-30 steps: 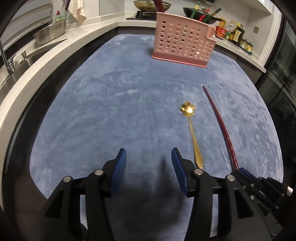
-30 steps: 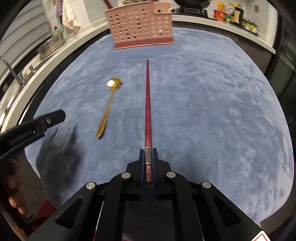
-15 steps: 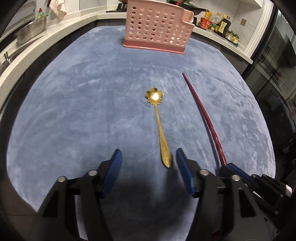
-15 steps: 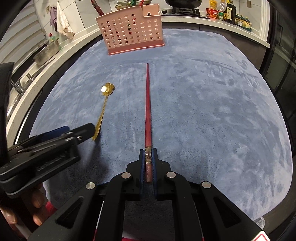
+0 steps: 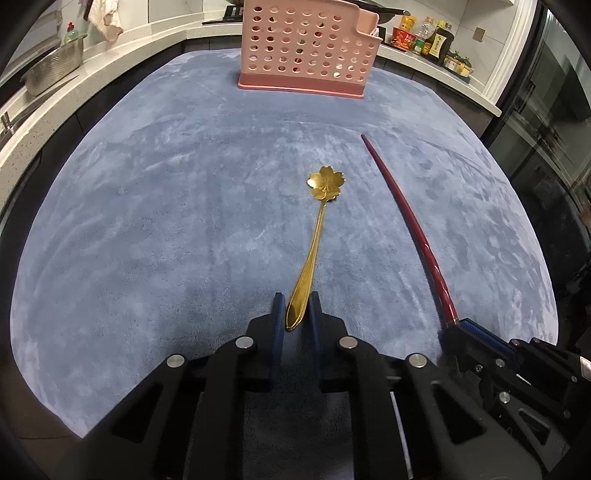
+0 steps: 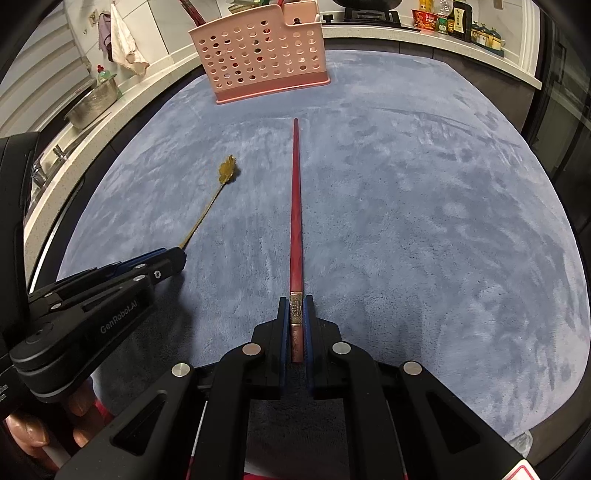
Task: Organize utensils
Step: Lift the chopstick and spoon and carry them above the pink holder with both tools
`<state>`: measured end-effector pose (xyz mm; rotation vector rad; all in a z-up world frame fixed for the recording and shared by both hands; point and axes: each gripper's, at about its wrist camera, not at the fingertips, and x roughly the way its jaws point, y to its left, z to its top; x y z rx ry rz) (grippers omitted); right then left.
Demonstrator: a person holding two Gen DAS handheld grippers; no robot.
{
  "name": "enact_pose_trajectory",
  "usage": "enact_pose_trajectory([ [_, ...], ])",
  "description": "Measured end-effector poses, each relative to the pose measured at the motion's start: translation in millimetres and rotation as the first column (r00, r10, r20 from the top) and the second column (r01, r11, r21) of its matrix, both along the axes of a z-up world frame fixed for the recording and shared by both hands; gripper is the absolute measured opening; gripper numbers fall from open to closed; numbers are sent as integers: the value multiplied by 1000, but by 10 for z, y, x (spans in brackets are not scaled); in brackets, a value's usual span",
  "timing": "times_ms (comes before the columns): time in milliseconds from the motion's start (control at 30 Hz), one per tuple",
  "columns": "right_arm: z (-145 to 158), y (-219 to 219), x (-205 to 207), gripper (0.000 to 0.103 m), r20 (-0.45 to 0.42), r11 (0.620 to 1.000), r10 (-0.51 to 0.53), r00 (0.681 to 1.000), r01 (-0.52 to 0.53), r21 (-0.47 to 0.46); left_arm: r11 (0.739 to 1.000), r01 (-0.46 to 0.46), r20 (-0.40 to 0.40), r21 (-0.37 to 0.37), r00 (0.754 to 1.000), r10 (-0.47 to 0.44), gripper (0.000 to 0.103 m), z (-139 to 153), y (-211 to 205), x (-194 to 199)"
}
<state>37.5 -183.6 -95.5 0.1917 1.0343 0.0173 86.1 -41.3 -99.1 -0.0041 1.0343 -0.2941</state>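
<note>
Left wrist view low and close over the blue mat (image 5: pixel 166 221), facing forward toward the pink basket (image 5: pixel 306 48), right wrist view beside it, same heading and height, both sharing gold spoon (image 5: pixel 317 229), red chopstick (image 6: pixel 295 206), basket, rear counter (image 6: pixel 424 35).

Beyond the blue mat's (image 5: pixel 147 221) left edge, a steel colander (image 5: pixel 51 72) sits on the white counter (image 5: pixel 92 70), a cloth (image 6: pixel 123 44) hanging above it. Sauce bottles (image 5: pixel 432 40) cluster past the far right corner.
</note>
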Motion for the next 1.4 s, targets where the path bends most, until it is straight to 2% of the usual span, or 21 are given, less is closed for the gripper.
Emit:
enact_pose_trajectory([
  [400,197,-3,-32,7,47,1000,5,999,-6,9,1000,6,27,-1,1000,-6,8,332,13,-42],
  [467,291,-18,-36,7,70,1000,2,998,-3,17,1000,3,35,-4,999,-3,2,404,22,-36],
  [900,1019,-178,40,7,230,998,-38,973,28,47,998,8,129,-62,992,0,1,1061,49,41],
  [1200,1549,-286,231,7,349,998,-48,936,27,63,997,19,217,-71,976,-4,1,1491,52,180],
  [1400,1860,-393,416,7,418,997,-55,907,27,73,995,41,239,-96,971,-17,1,1753,52,399],
])
